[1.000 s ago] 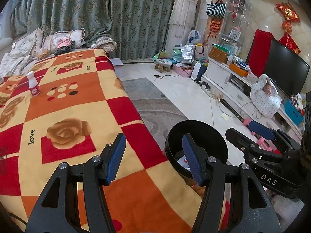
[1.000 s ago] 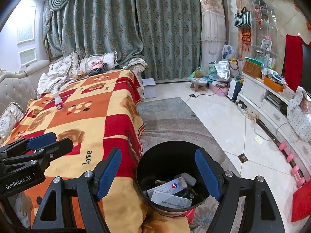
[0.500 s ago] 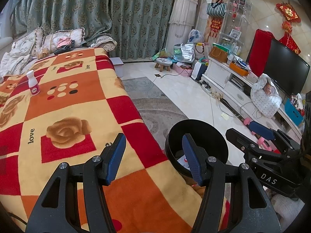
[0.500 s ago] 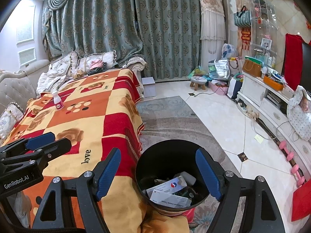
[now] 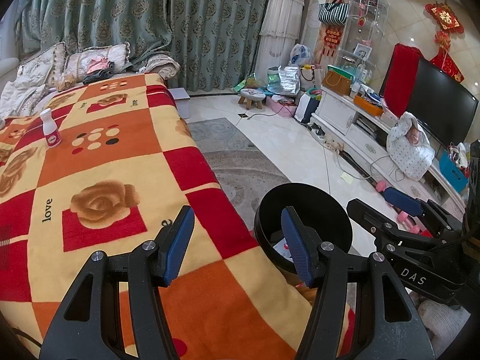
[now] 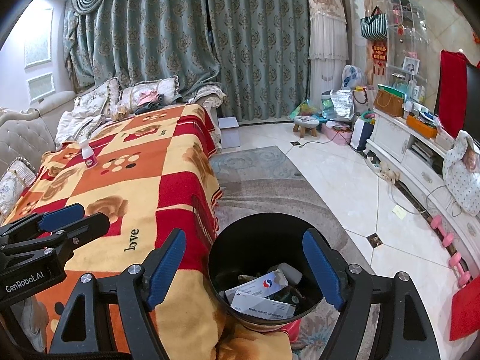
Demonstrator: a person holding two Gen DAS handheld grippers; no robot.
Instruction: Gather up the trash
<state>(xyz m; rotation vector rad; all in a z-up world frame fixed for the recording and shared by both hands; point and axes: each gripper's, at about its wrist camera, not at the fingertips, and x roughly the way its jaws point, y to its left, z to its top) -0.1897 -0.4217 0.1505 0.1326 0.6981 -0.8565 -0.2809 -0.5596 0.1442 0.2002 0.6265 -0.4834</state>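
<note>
A black trash bin stands on the rug at the near corner of the sofa blanket, holding white cards and packets. My right gripper hovers over the bin, open, with nothing between its blue pads. My left gripper is open and empty above the blanket's near corner, with the bin just to its right. A small white bottle with a pink label stands upright far back on the blanket, also visible from the right wrist as the bottle. Each gripper shows in the other's view: right gripper, left gripper.
The orange, red and yellow blanket covers a sofa with pillows at its far end. A grey rug and tiled floor lie to the right. A white TV cabinet, a small stool, bags and pink dumbbells line the right side.
</note>
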